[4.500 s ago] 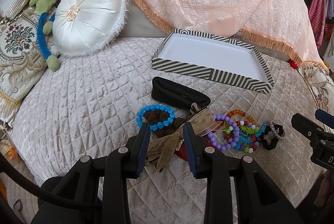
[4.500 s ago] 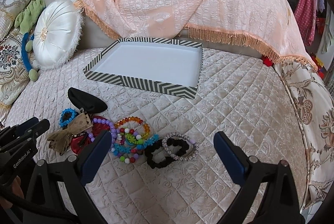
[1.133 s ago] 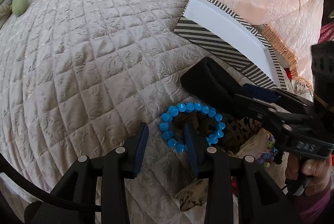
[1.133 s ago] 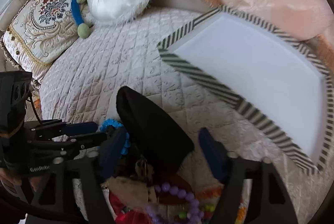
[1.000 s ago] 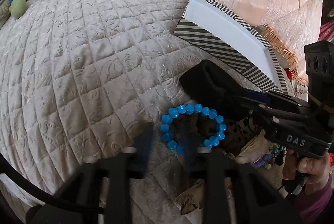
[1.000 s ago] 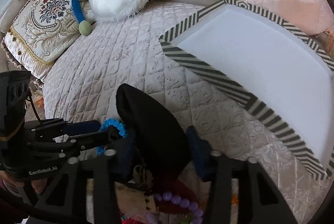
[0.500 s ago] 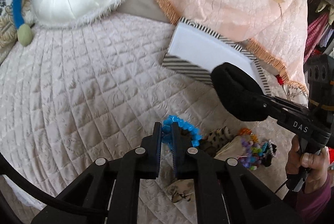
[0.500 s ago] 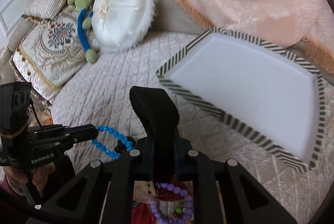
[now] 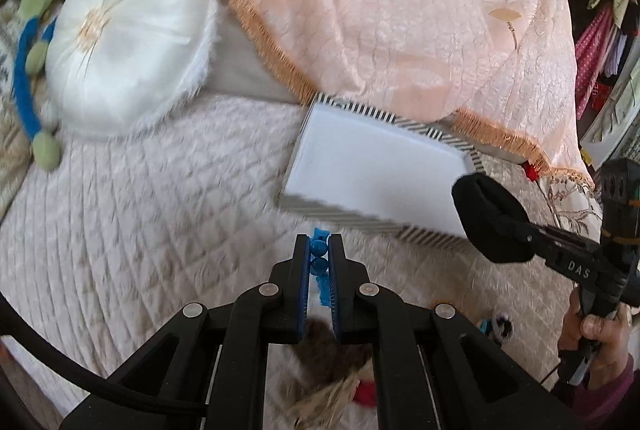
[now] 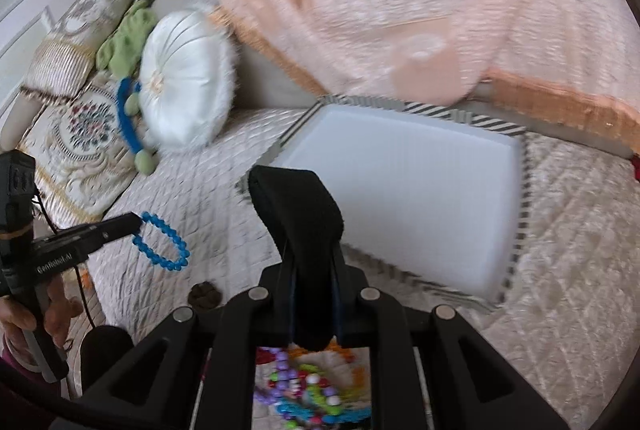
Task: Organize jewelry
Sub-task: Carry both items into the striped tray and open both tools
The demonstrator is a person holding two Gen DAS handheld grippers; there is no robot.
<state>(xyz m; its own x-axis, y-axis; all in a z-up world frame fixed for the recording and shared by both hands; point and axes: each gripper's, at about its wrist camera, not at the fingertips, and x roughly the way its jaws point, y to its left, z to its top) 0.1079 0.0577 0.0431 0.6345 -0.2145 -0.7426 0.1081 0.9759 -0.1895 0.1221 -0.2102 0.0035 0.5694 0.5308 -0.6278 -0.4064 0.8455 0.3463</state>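
My left gripper [image 9: 319,250] is shut on a blue bead bracelet [image 9: 319,254], held above the quilted bed; the bracelet hangs from it as a loop in the right wrist view [image 10: 162,244]. My right gripper [image 10: 314,270] is shut on a black fabric hair piece [image 10: 298,207], lifted in front of the striped tray [image 10: 516,230]. The black hair piece also shows at the right of the left wrist view [image 9: 490,220], near the tray's right corner [image 9: 424,236]. The tray's white inside holds nothing. Several colourful bead bracelets [image 10: 312,390] lie below my right gripper.
A round white cushion [image 9: 128,53] and a green and blue plush toy [image 9: 36,69] lie at the back left. A peach fringed cloth [image 9: 400,13] hangs behind the tray. A brown scrunchie [image 10: 205,294] and a leopard bow [image 9: 328,394] lie on the quilt.
Both grippers have risen from the pile with their items. The left one carries the blue bracelet up and toward the tray. The right one carries the black hair piece over the tray's near edge.
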